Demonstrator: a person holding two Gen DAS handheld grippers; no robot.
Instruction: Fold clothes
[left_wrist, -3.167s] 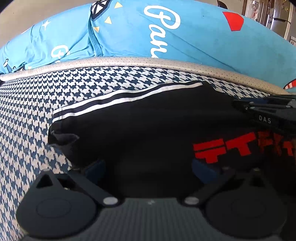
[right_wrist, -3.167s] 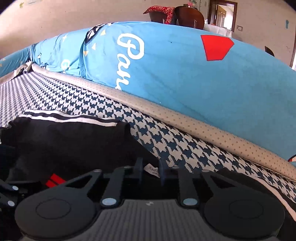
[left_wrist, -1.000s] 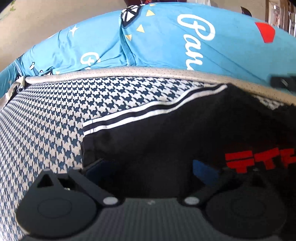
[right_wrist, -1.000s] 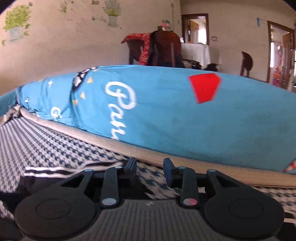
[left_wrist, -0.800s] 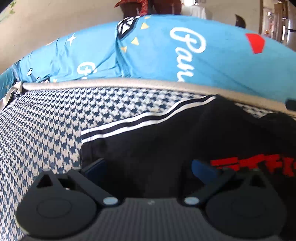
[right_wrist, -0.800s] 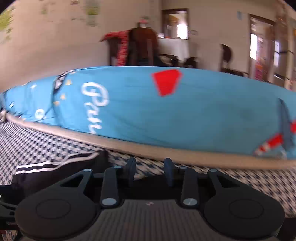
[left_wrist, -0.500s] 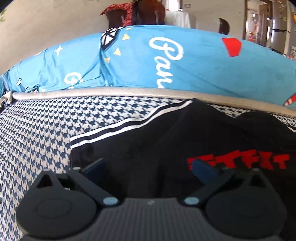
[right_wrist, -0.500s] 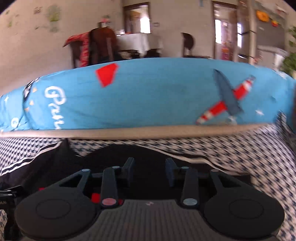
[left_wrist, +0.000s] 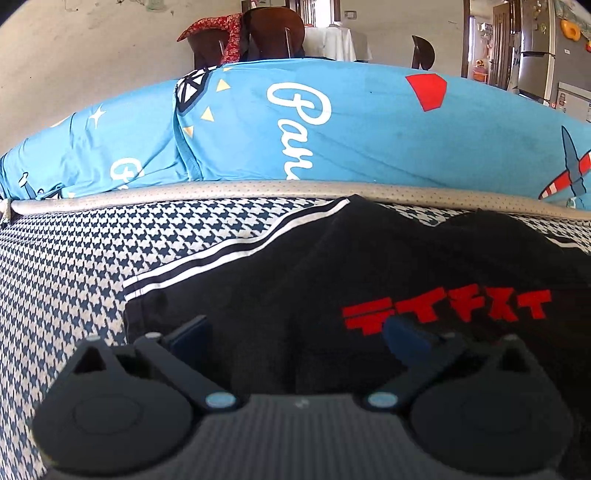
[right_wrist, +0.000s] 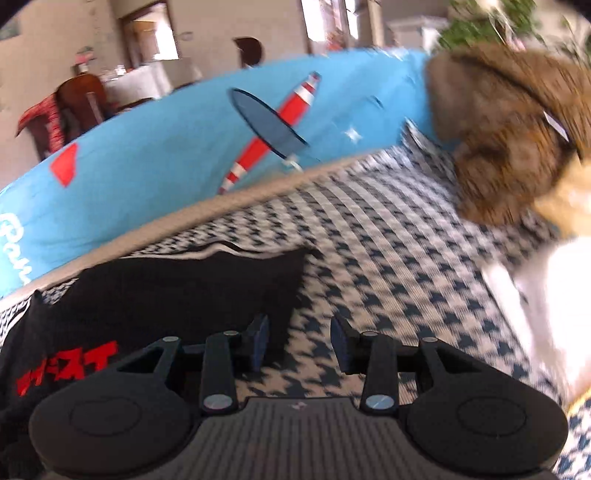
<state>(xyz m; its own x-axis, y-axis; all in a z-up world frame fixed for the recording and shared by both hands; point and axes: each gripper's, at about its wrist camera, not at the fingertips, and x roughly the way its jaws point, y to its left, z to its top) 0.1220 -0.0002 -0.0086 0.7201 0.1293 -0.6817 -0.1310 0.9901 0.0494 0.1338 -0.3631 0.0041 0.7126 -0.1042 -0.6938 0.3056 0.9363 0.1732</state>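
Observation:
A black garment (left_wrist: 332, 273) with red lettering and white stripes along its left edge lies flat on the houndstooth cover. My left gripper (left_wrist: 297, 341) hovers over its near edge, open wide, with the cloth spread below both blue pads. In the right wrist view the same black garment (right_wrist: 177, 291) sits at the left, its corner reaching toward the middle. My right gripper (right_wrist: 300, 343) is open beside that corner, above bare houndstooth cover, with nothing between its fingers.
A blue printed quilt (left_wrist: 332, 122) is piled along the far side behind a beige piped edge (left_wrist: 258, 190). A blurred brown furry thing with white beneath (right_wrist: 509, 147) fills the right. Houndstooth cover (right_wrist: 406, 258) stretches between it and the garment. Chairs stand in the room beyond.
My right gripper has swung to the right, off the black garment, and now faces the brown furry thing. My left gripper stayed open over the garment, which shifted slightly in view.

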